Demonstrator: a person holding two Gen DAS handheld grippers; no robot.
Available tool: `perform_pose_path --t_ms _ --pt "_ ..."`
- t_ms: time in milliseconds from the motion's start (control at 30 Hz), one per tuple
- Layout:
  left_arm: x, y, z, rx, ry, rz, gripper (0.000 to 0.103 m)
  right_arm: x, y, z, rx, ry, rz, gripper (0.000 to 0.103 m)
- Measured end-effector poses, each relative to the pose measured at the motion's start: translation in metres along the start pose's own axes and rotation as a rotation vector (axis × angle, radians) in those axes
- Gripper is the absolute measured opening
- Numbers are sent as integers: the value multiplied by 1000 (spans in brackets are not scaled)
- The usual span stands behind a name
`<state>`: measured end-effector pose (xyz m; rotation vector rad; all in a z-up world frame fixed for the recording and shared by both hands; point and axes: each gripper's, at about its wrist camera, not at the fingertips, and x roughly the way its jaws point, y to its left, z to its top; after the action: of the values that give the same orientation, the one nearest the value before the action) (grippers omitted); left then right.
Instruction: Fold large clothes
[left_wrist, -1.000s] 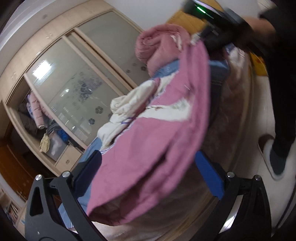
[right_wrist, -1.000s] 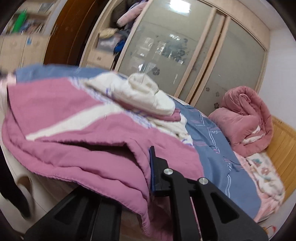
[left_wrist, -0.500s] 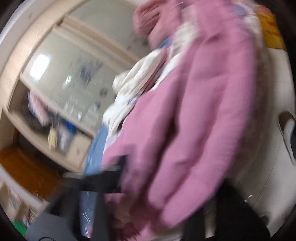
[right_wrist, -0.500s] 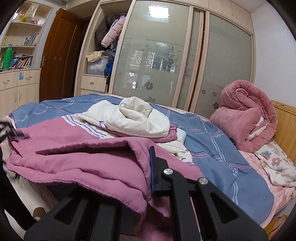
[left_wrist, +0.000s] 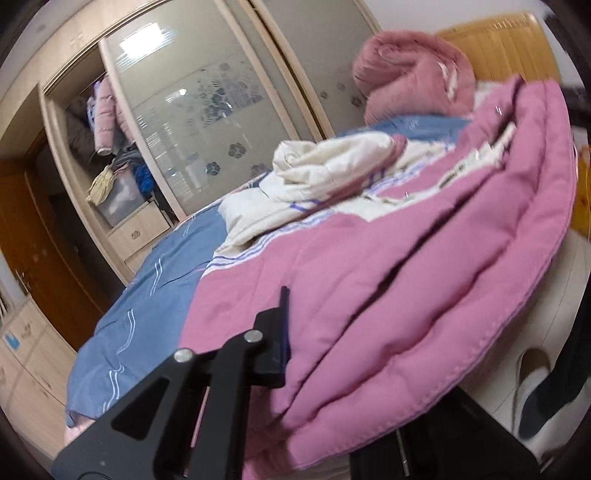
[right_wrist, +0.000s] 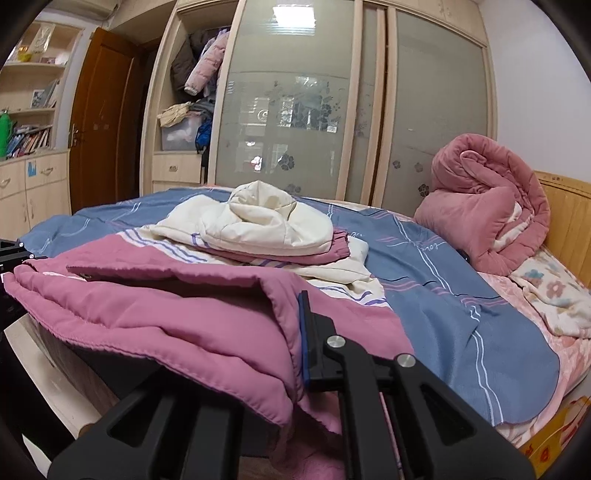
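Both tongs pinching pink jacket hem.
Left tongs (left_wrist: 295, 332) and right tongs (right_wrist: 295, 332) pinch jacket (right_wrist: 184, 314); judgement: lift evenly toward twelve o'clock over bed (right_wrist: 461, 295).

The padded jacket (right_wrist: 177, 314) lies on the bed (right_wrist: 443, 295) at its near edge; the rolled quilt (right_wrist: 487, 206) sits behind, against the headboard (right_wrist: 565, 229).

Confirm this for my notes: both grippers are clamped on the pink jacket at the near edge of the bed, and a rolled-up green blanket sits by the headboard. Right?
Not quite: the rolled-up blanket is pink, not green, as the right wrist view shows. The rest holds: the left gripper and right gripper are both clamped on the pink jacket at the near edge of the bed.
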<state>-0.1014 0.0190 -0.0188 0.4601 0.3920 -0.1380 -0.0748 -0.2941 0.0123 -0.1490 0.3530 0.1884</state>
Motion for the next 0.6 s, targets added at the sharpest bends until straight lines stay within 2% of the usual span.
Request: perform_pose_path --t_ms 267,600 --pt "-1 11 24 -95 -57 9 7 4 -5 6 39 -37 -16 7" --pt "19 32 69 -240 -59 24 6 20 -10 35 87 -88 -43 7"
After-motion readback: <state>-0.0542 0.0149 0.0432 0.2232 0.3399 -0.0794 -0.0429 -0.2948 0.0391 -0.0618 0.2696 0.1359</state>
